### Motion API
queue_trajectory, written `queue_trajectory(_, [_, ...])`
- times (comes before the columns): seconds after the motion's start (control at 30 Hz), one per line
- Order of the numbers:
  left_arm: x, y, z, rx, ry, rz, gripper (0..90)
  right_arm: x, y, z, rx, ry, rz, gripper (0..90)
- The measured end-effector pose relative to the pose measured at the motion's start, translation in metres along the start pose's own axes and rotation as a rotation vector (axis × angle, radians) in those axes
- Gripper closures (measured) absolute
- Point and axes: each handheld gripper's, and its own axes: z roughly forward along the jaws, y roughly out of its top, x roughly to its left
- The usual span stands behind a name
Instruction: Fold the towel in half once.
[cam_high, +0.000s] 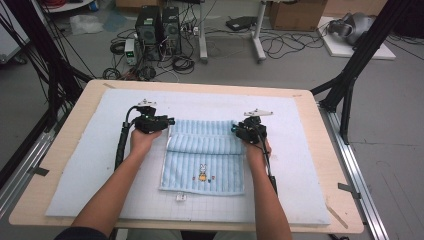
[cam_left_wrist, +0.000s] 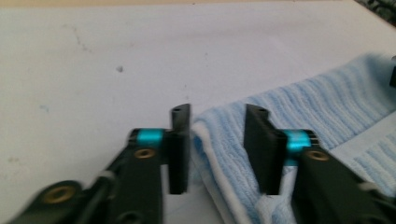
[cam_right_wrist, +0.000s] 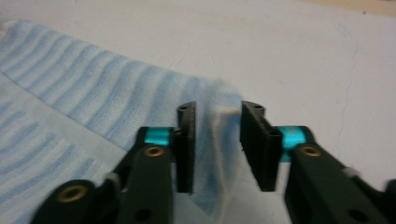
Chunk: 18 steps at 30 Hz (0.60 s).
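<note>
A light blue striped towel (cam_high: 205, 160) with a small rabbit motif lies on the white mat, its far part folded back toward me. My left gripper (cam_high: 170, 121) is at the towel's far left corner and my right gripper (cam_high: 232, 128) at its far right corner. In the left gripper view the jaws (cam_left_wrist: 218, 112) stand apart with the towel's folded edge (cam_left_wrist: 219, 154) between them, the pads not pressing on it. The right gripper view shows the jaws (cam_right_wrist: 218, 108) apart too, with a blurred towel corner (cam_right_wrist: 219, 140) loose in the gap.
The white padded mat (cam_high: 90, 150) covers most of a wooden table (cam_high: 335, 190). A small white tag (cam_high: 181, 198) lies near the mat's front edge. Black frame posts stand at both far sides, and computers and cables sit on the floor beyond.
</note>
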Motion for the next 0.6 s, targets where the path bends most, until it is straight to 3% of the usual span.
queue_trajectory(0.1, [-0.002, -0.005, -0.006, -0.011, -0.026, 0.016, 58.1, -0.004, -0.001, -0.008, -0.011, 0.015, 0.032, 55.0])
queue_trajectory(0.2, [-0.008, -0.012, -0.008, -0.022, -0.070, 0.051, 59.1, -0.006, -0.001, -0.015, -0.017, 0.038, 0.018, 53.1])
queue_trajectory(0.4, [-0.019, -0.023, -0.002, 0.040, -0.096, 0.116, 58.8, -0.008, -0.006, -0.028, -0.008, 0.091, 0.013, 52.1])
queue_trajectory(0.43, [-0.020, -0.024, -0.002, 0.057, -0.100, 0.126, 59.3, -0.008, -0.008, -0.030, -0.003, 0.118, 0.016, 52.4])
queue_trajectory(0.6, [-0.028, -0.027, -0.001, 0.105, -0.098, 0.189, 71.5, -0.005, -0.014, -0.031, 0.050, 0.143, -0.006, 56.5])
